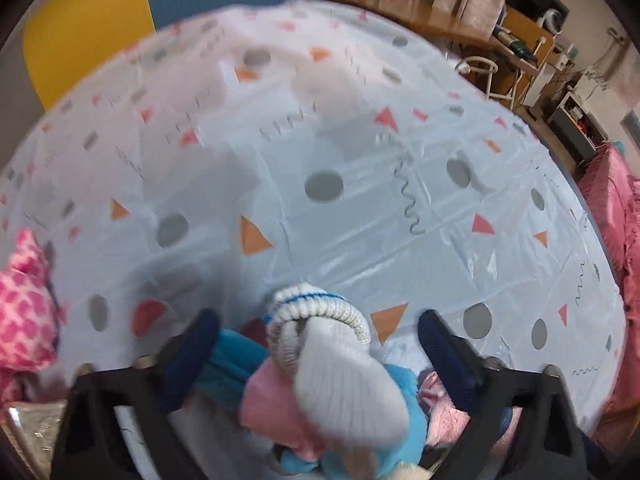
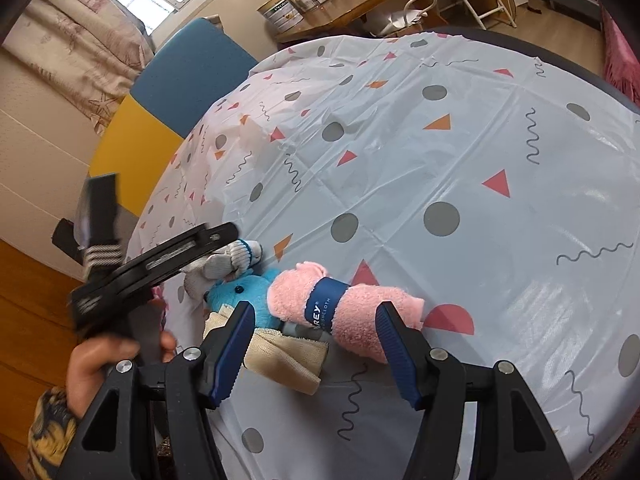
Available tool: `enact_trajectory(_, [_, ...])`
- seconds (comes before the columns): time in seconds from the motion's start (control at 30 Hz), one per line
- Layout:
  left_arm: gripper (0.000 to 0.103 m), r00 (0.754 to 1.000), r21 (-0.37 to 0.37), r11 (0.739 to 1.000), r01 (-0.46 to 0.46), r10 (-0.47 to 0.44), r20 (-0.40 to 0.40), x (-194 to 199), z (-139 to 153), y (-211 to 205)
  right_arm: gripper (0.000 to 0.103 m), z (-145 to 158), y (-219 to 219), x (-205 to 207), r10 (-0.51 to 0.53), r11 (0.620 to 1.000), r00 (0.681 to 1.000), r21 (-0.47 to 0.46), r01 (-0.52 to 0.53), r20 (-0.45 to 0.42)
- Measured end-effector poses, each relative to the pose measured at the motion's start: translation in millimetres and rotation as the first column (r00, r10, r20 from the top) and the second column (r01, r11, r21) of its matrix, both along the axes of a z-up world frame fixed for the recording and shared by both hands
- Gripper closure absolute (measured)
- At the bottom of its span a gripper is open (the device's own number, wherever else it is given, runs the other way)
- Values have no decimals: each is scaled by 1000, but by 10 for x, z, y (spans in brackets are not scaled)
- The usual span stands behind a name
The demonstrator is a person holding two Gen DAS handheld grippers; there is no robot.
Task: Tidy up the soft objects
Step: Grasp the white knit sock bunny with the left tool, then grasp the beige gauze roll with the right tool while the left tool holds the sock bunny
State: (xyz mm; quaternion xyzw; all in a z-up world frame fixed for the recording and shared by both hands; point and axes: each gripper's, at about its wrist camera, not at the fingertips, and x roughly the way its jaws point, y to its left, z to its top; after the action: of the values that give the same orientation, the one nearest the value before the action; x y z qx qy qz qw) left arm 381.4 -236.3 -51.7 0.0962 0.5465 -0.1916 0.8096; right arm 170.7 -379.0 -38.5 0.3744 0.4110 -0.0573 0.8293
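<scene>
We see the left gripper (image 1: 316, 336) spread open over the white glove (image 1: 332, 344) at the pile's 10 o'clock end, the right gripper (image 2: 316, 324) open too and nearer the pink towel roll (image 2: 344, 304), long axis 9-to-3.

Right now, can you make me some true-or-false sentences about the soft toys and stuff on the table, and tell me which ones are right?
1. The pink rolled towel has a blue band around it. True.
2. The right hand-held gripper is squeezing the towel. False: its jaws are open and hang above the pile, holding nothing.
3. A blue plush toy lies beside the towel. True.
4. The tablecloth is plain green. False: it is pale, with grey dots, triangles and squiggles.
5. The left hand-held gripper is open over the white knitted glove. True.
</scene>
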Motion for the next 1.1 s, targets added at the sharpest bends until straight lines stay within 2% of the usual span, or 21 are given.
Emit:
enact_trajectory(0.03, [51,1000,-6,1000,-5,5,-21,13,-42,-6,39,-4,-1,2,1,1000,1000,3,-1,-2])
enact_trajectory(0.13, [56,999,-13,1000,-12,12,-49,-6,-141,39,39,-24,-5,12,6,1000,1000,8,-5,-9])
enact_trajectory(0.37, [58,997,-142,988,-62,67,34,-283,152,467,39,-31,-6,8,6,1000,1000,7,-6,-7])
enact_trajectory(0.47, [58,996,-177,981,-80,86,29,-528,258,641,39,-64,17,36,23,1000,1000,10,-22,-19])
enact_trajectory(0.57, [58,996,-181,981,-75,82,34,-787,274,724,39,-104,56,69,40,999,998,7,-40,-39])
enact_trajectory(0.73, [58,995,-241,967,-87,97,32,-1323,332,986,39,-146,100,105,56,998,997,-16,-57,-59])
enact_trajectory(0.9, [58,995,-217,976,-31,51,87,-1925,378,1171,40,-177,178,151,102,995,993,-12,-103,-58])
enact_trajectory(1.1, [58,991,-164,986,3,19,132,-2473,270,1384,40,-281,448,272,241,969,964,-31,-246,-115])
